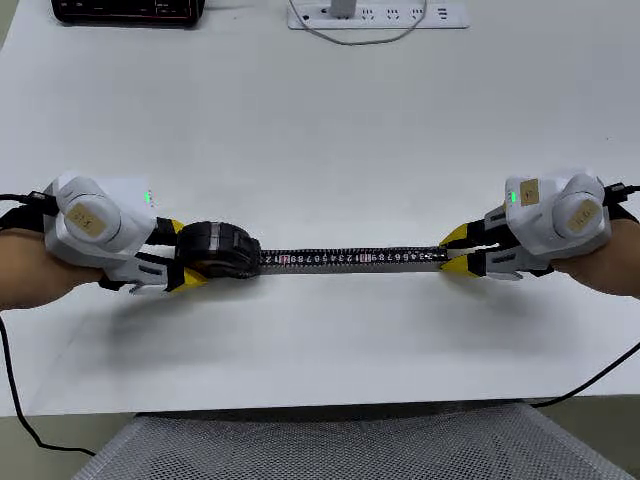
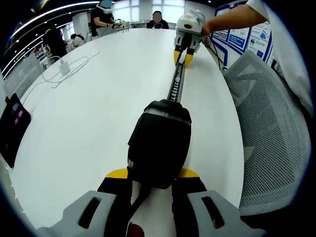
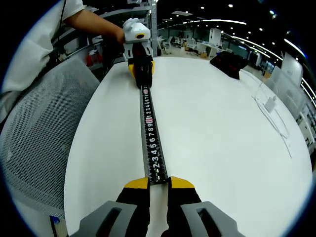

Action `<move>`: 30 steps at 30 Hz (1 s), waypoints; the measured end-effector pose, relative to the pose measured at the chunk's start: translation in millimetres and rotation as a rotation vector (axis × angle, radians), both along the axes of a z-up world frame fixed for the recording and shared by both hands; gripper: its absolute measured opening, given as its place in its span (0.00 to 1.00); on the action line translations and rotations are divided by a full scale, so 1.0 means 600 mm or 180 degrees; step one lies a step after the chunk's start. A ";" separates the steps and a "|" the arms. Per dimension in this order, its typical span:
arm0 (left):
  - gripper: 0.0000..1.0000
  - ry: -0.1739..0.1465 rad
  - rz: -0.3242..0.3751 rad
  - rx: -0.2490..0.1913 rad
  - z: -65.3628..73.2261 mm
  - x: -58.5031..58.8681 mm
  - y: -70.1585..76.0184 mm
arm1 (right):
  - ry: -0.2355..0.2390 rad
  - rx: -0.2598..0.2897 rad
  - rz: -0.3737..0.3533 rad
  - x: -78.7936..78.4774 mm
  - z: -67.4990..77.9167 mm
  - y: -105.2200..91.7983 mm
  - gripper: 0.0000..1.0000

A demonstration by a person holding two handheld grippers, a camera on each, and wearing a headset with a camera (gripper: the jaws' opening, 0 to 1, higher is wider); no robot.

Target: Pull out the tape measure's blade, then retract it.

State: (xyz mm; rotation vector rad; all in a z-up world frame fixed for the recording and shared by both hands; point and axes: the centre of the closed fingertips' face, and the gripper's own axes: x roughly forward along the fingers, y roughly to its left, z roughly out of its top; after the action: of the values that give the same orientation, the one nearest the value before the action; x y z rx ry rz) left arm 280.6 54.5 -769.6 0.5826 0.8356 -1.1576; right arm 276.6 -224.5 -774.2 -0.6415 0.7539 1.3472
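1. One white table (image 1: 320, 150) carries everything. The work sits along its near edge, and the middle of the surface is bare.
2. Mesh chair (image 1: 350, 445) is tucked in below the near edge, clear of the work.
3. Dark device (image 1: 128, 10) is at the far left corner and a power strip (image 1: 380, 14) is at the far edge. Both are well apart from the tape.
4. Left gripper (image 1: 182, 254) is near the table's left edge, clamped on the tape measure case (image 1: 220, 250). In the left gripper view the yellow tips grip the case's rear from both sides.
5. Right gripper (image 1: 452, 250) is toward the right edge. Its jaws are pinched on the free end of the blade (image 1: 350, 258). The right gripper view shows the end tucked between the tips, with the numbers running away toward the case.
6. The case rests on the table left of centre, mouth facing right.
7. The blade spans straight between case and right gripper, parallel to the near edge and low over the surface. I can't tell whether it touches.
8. Step, my read: pull-out looks done or nearly done, with a good run of blade showing. Retraction hasn't begun.
9. Next move calls for holding the case firm with the left gripper and walking the right gripper back toward the mouth in line with the blade. Feed it in under control. Letting go early risks the blade whipping back or kinking.
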 end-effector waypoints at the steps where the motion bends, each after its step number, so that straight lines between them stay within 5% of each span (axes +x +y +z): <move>1: 0.25 0.0001 0.0002 -0.0001 0.000 0.000 0.000 | -0.0006 -0.0004 -0.0003 0.000 0.000 -0.001 0.08; 30: 0.26 0.0007 0.0076 -0.0003 0.001 0.003 -0.003 | 0.0032 -0.0114 -0.0033 0.001 0.002 -0.016 0.10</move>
State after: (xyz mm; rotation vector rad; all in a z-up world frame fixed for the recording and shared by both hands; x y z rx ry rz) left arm 282.5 52.6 -769.2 0.5693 0.8418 -1.1371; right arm 276.9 -234.1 -773.1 -0.6588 0.7901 1.3308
